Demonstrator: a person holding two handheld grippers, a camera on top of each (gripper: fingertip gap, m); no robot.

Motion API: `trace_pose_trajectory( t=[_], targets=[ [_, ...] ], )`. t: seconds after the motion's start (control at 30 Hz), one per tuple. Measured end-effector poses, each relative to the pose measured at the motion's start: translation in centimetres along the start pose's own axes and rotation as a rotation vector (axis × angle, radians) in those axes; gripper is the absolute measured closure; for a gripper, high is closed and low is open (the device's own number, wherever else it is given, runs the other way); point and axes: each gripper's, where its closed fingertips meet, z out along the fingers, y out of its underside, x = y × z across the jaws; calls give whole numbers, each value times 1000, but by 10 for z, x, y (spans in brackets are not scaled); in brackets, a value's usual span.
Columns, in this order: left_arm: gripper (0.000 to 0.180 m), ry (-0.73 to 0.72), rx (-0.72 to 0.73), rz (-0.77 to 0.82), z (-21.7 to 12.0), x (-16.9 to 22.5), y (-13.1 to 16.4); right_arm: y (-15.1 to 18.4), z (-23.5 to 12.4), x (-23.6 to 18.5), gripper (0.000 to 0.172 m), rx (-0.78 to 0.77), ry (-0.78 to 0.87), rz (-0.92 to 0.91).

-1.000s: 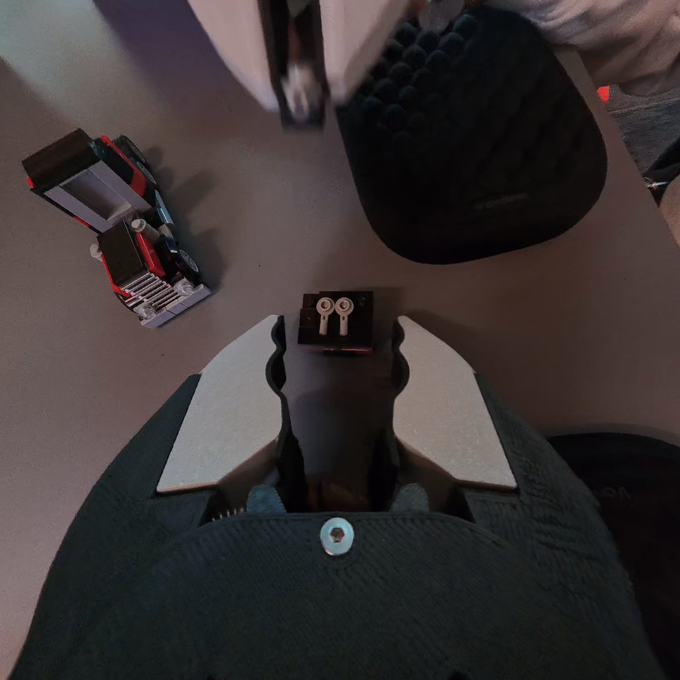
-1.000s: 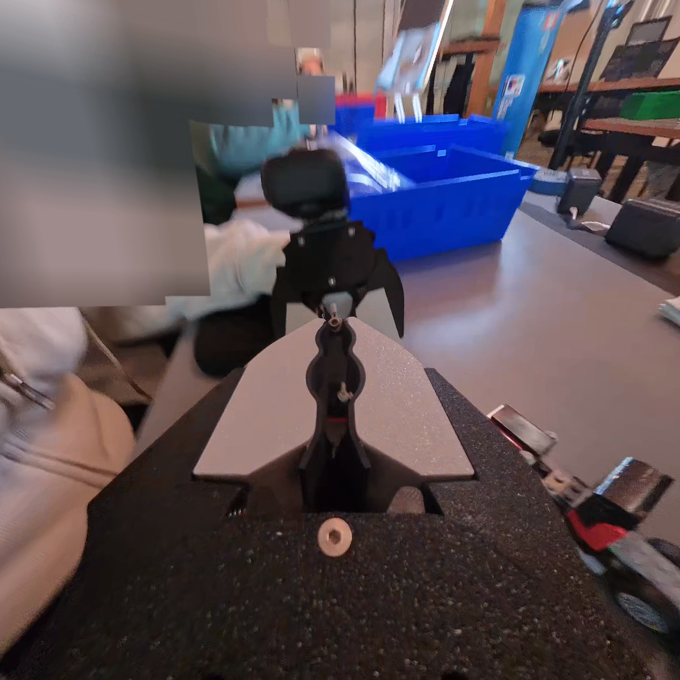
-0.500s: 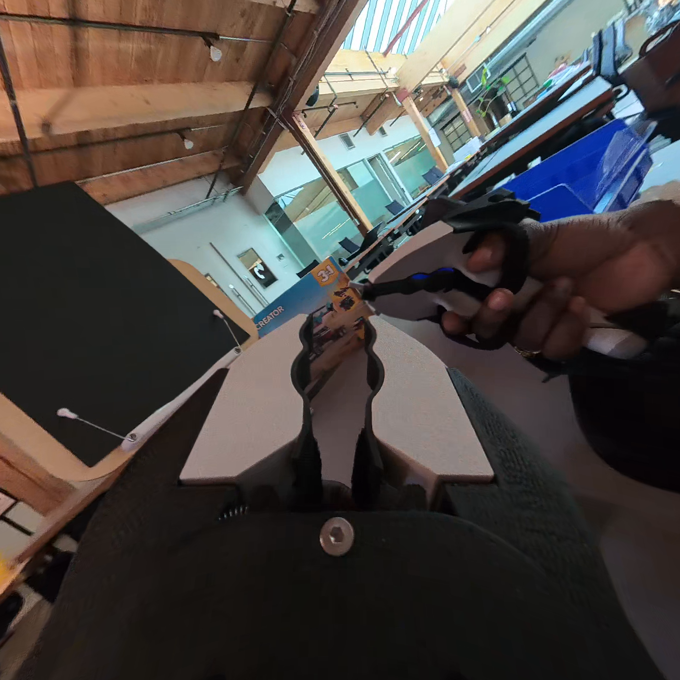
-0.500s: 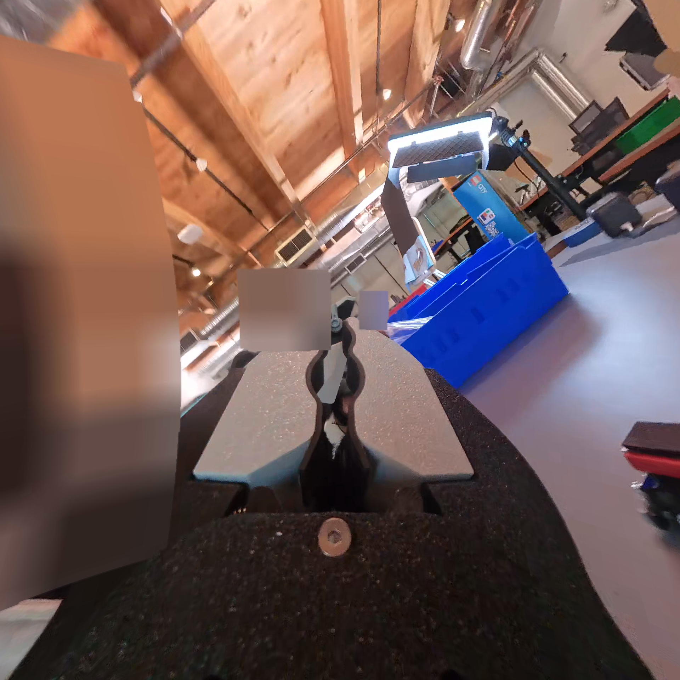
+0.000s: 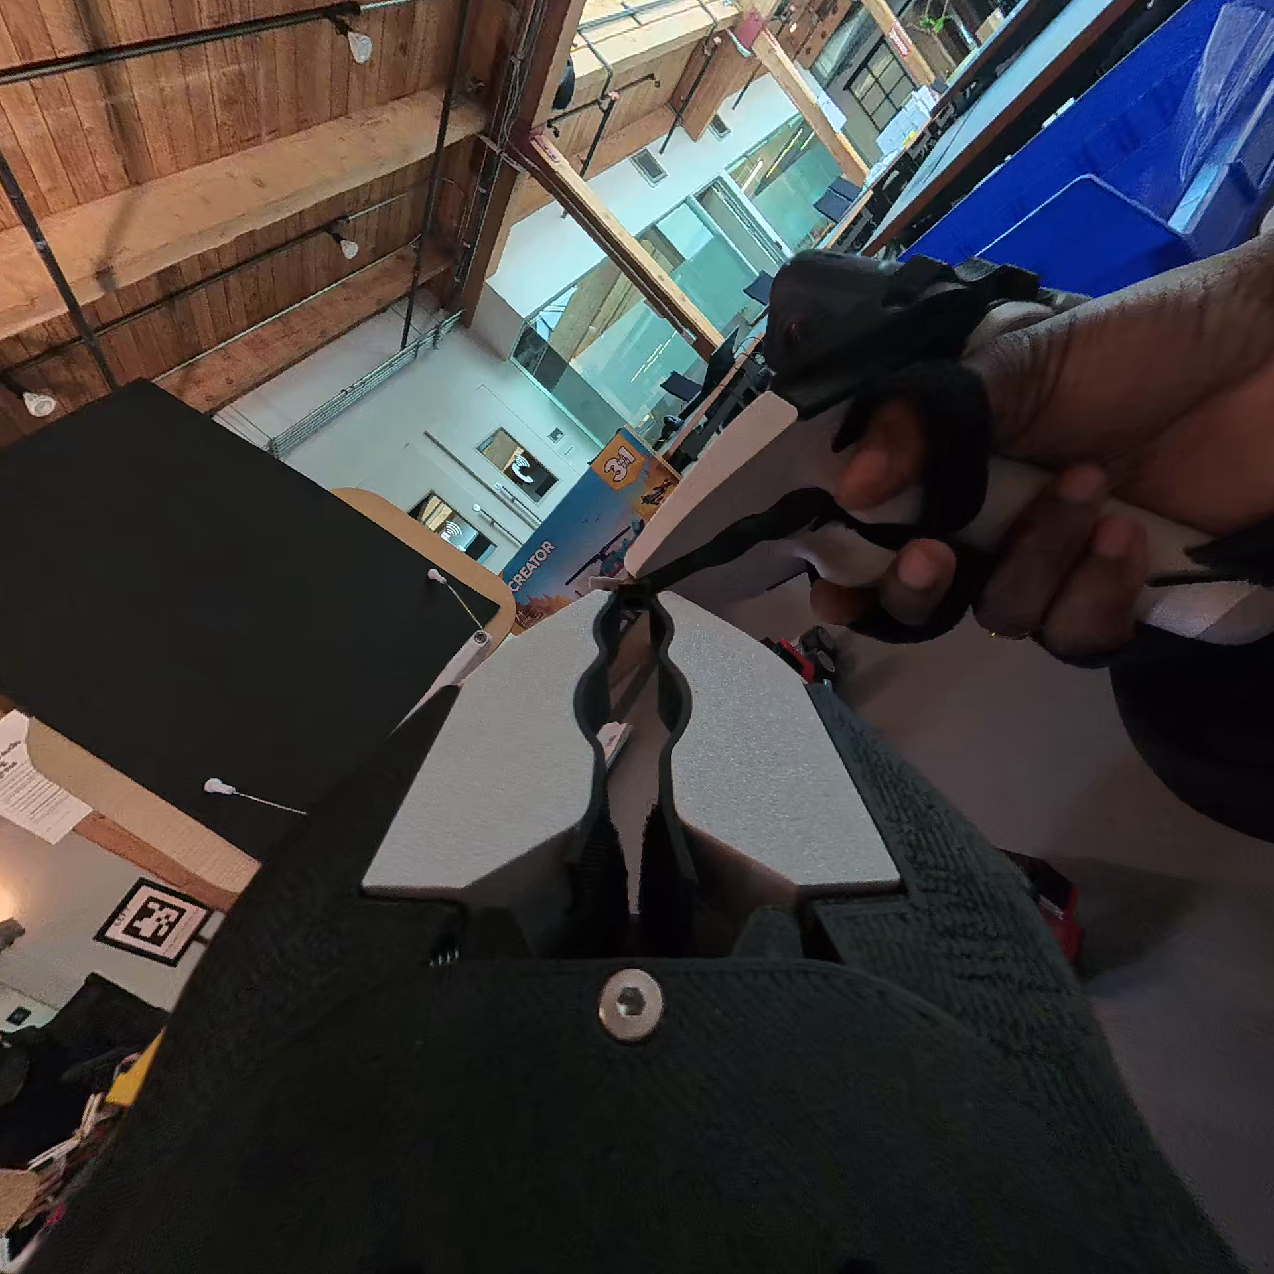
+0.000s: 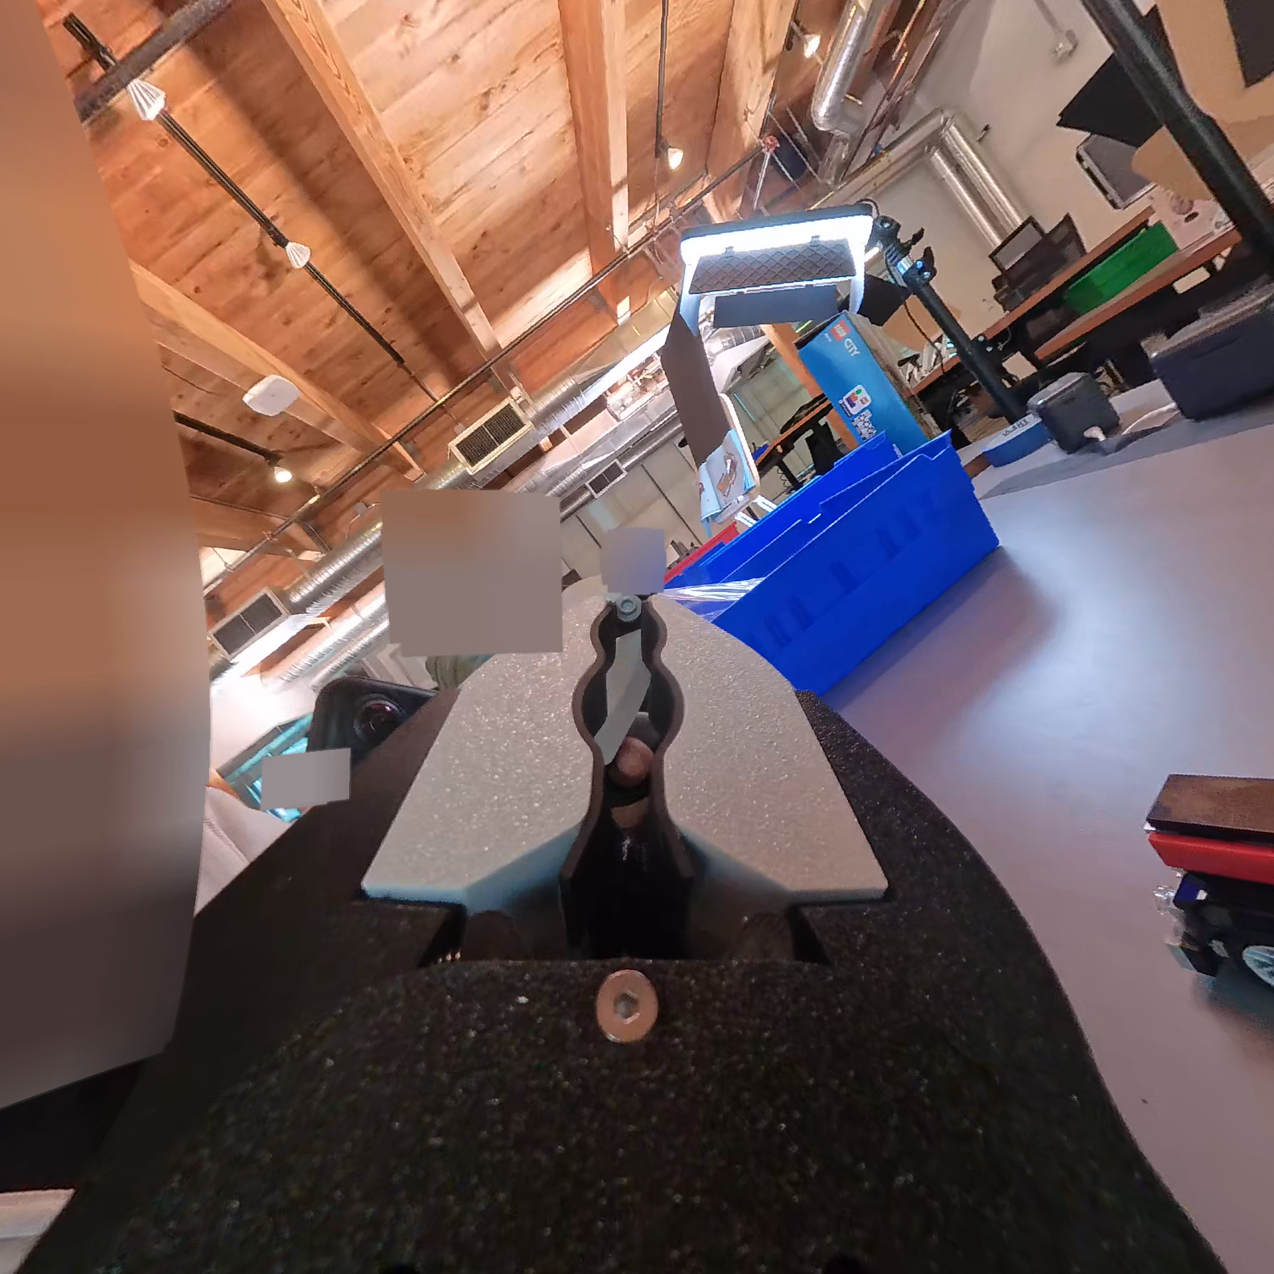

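1. Left gripper [image 5: 638,601] — fingers clenched on a small black brick piece [image 5: 633,594] at the tips.
2. Right gripper [image 6: 627,610] — clamped on a small grey round-headed piece [image 6: 627,608], tip to tip with the left.
3. Toy truck [image 6: 1213,875] on grey table [image 6: 1103,620], blue bin [image 6: 862,586] behind.

Right tool [image 6: 628,608] up off the grey worktop [image 6: 1075,662], tips pinching a small grey round-headed toy piece [image 6: 627,607]; blue plastic bins [image 6: 862,579] behind, red-and-black brick-built toy vehicle [image 6: 1213,868] at right.

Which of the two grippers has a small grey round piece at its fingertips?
The right gripper: the grey piece sits pinched at its tips, while the left gripper grips a black piece.
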Motion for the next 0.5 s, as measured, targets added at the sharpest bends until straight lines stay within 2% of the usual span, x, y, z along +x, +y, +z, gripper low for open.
trace_pose_trajectory(
  t=[0.13, 0.3, 0.4, 0.5],
  targets=[
    [172, 37, 15, -41, -2, 1, -1, 1, 0, -2, 165, -56, 23, -119],
    [172, 125, 63, -86, -5, 7, -5, 3, -3, -6, 162, -178, 73, -403],
    [172, 220, 126, -163, -8, 16, -13, 2, -6, -12, 157, -191, 22, -410],
    [172, 310, 199, -275, -13, 20, -23, 6, -8, -25, 155, -212, -110, -321]
  ],
)
